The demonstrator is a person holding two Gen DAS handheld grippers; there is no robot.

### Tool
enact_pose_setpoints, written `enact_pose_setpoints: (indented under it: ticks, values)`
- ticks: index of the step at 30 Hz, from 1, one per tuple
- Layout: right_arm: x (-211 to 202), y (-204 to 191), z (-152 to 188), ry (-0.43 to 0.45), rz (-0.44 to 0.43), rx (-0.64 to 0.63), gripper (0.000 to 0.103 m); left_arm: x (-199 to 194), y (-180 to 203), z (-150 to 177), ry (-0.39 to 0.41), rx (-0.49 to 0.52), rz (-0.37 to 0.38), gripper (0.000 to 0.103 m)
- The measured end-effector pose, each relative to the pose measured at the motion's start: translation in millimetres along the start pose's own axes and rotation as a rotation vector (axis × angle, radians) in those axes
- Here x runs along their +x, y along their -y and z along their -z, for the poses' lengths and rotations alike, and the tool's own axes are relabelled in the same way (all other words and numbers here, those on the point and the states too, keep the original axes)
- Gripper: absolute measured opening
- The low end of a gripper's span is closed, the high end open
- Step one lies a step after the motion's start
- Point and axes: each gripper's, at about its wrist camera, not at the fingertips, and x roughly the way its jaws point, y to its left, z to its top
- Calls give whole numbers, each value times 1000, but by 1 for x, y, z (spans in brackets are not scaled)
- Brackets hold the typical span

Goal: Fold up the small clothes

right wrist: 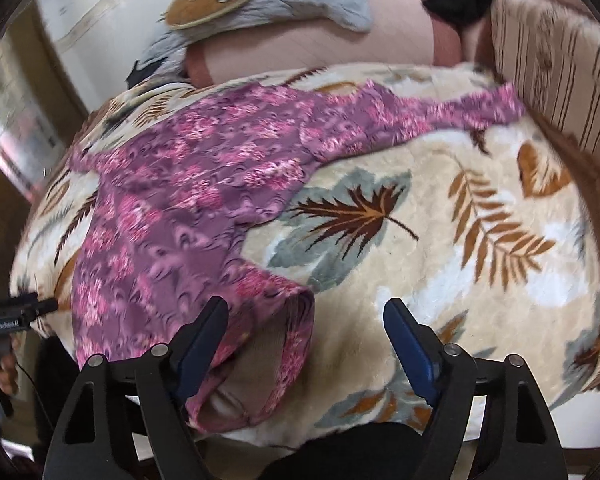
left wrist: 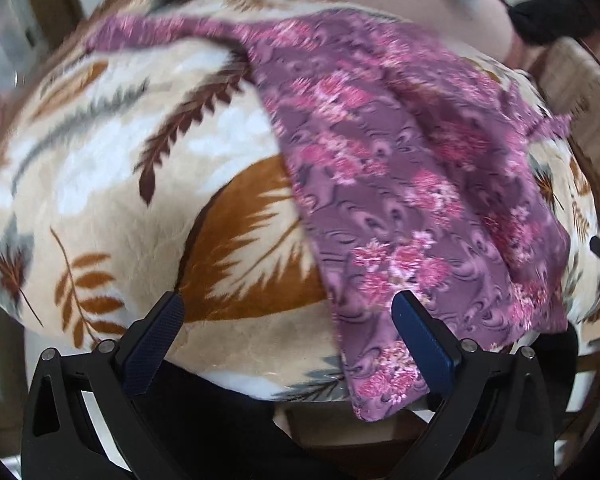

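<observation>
A purple garment with pink flowers (left wrist: 400, 184) lies spread on a cream blanket with leaf prints (left wrist: 120, 184). One long part stretches toward the far side, and its near hem hangs at the blanket's front edge. My left gripper (left wrist: 288, 316) is open above the front edge, its right finger (left wrist: 420, 336) over the garment's near left corner. In the right wrist view the garment (right wrist: 188, 200) lies on the left, with an open leg or sleeve end (right wrist: 260, 360) near the front. My right gripper (right wrist: 306, 332) is open over that end, holding nothing.
The blanket (right wrist: 460, 240) covers a raised surface. Behind it lie a pink cushion (right wrist: 320, 52), a grey cloth (right wrist: 300, 4) and a striped fabric (right wrist: 552, 64) at the right. The other gripper's tip (right wrist: 16, 312) shows at the left edge.
</observation>
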Motion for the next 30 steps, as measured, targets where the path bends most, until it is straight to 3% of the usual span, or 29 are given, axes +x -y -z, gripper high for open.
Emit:
enact_pose_setpoints:
  ticks: [5,7,9,10,11,13,14,17,19,22,23,27,30]
  values:
    - [42,-6,-1,-110,-71,4,81,27,19,8,-143,-10,153,103]
    - [58,-12,3,-160,-56,-18,80,38,31,14,-210,-21,249,89]
    - [63,-14,6,-178,-72,-21,77,37,42,17,-203,-14,245,84]
    - [62,-13,7,-173,-82,-13,77,35,46,17,-188,4,245,67]
    - [60,-11,8,-164,-92,-2,78,32,48,16,-183,13,248,56]
    - [53,-2,10,-142,-89,22,79,26,47,11,-193,-3,310,10]
    - [50,5,13,-132,-69,34,79,25,45,10,-209,-28,352,6]
    - [52,14,20,-148,-57,40,79,27,43,9,-207,-48,375,5]
    - [57,12,25,-171,-84,26,70,22,44,9,-194,-46,364,4]
    - [56,-5,31,-150,-42,-91,16,8,31,0,-145,-70,373,4]
    - [53,-6,31,-144,-47,-117,2,-1,23,-2,-120,-84,377,4]
    - [-1,2,27,-36,-245,-80,2,-32,-11,-5,-63,-116,352,4]
    - [-35,-7,42,-60,-304,-159,2,-34,-36,4,-76,-123,257,4]
